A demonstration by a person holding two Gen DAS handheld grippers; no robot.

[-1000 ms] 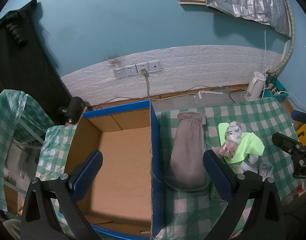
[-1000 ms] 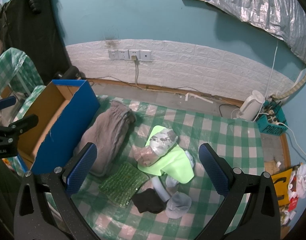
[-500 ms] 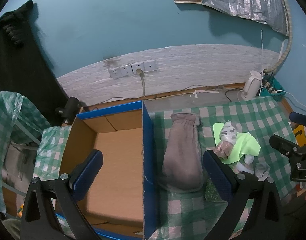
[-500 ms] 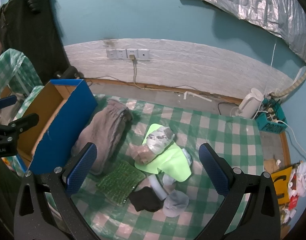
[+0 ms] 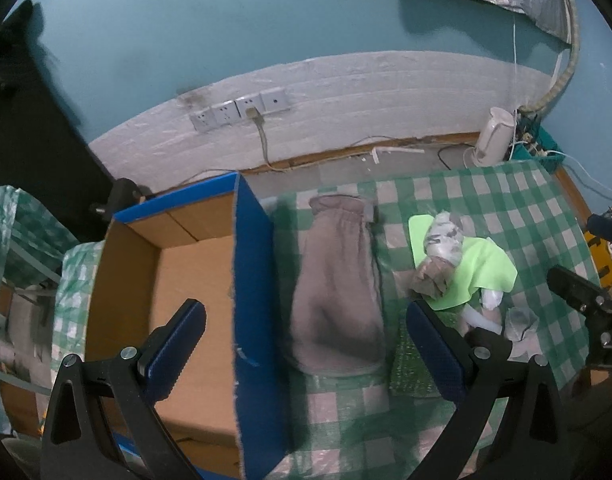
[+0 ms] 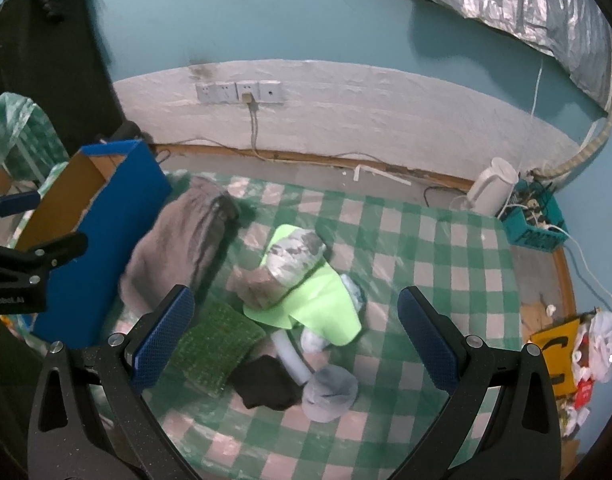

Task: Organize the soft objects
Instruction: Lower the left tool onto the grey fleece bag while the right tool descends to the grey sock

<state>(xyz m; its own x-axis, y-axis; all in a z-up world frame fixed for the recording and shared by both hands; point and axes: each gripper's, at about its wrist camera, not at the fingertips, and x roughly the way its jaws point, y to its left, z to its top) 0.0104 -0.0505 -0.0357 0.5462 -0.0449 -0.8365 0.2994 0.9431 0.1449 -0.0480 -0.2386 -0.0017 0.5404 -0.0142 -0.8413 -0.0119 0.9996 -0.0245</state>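
A folded grey garment (image 5: 337, 292) lies on the green checked table beside an open blue cardboard box (image 5: 254, 280); it also shows in the right wrist view (image 6: 178, 248). A neon green cloth (image 6: 317, 300) with a camouflage bundle (image 6: 294, 252) on it lies mid-table. A green textured pad (image 6: 218, 340), a black sock (image 6: 266, 380) and a grey cap (image 6: 329, 392) lie nearer. My left gripper (image 5: 306, 344) is open above the box wall and garment. My right gripper (image 6: 294, 332) is open above the pile.
The box (image 6: 106, 216) is empty inside. A white kettle (image 6: 493, 184) and a teal basket (image 6: 533, 216) stand on the floor by the wall. A yellow sign (image 6: 553, 344) and bags lie right of the table. Wall sockets (image 6: 242, 90) are behind.
Both grippers have drifted rightward and slightly back, so the box and garments sit further left and lower in view. Nothing on the table has moved. Both grippers stay open.
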